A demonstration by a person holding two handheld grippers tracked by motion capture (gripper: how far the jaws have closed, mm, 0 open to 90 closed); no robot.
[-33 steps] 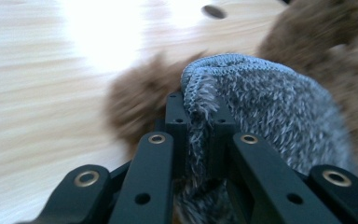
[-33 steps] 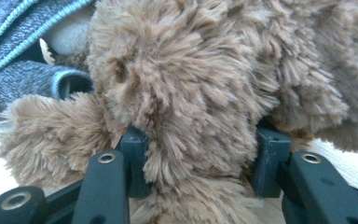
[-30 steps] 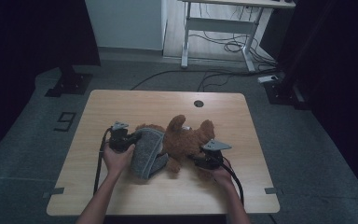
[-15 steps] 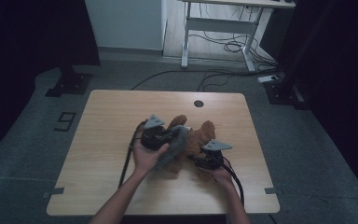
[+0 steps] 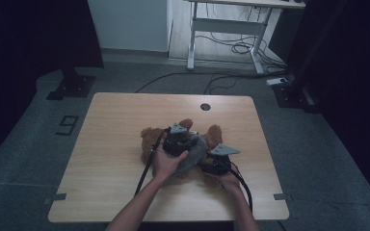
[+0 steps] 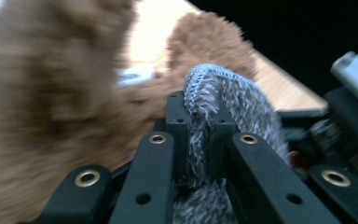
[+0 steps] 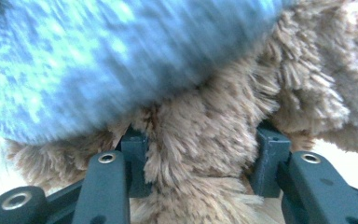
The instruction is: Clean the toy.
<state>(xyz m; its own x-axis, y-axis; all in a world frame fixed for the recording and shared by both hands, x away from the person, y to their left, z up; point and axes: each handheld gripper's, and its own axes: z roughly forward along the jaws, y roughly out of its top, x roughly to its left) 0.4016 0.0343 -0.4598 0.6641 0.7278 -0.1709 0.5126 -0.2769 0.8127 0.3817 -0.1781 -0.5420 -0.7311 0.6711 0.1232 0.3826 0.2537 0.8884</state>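
A brown plush bear (image 5: 149, 139) is clamped by the right gripper (image 7: 200, 156); grey knitted cloth (image 6: 233, 107) is pinched by the left gripper (image 6: 200, 123). A wooden table (image 5: 106, 144) is seen on grey floor (image 5: 24, 144).

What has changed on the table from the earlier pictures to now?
The left gripper, shut on the grey knitted garment, carried it rightward across the brown teddy bear, which is now uncovered at its left. The right gripper kept its hold on the bear.

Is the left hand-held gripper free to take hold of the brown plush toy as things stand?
Probably not: the left hand-held gripper is shut on the grey knit garment, and the right hand-held gripper already clamps the brown plush toy.
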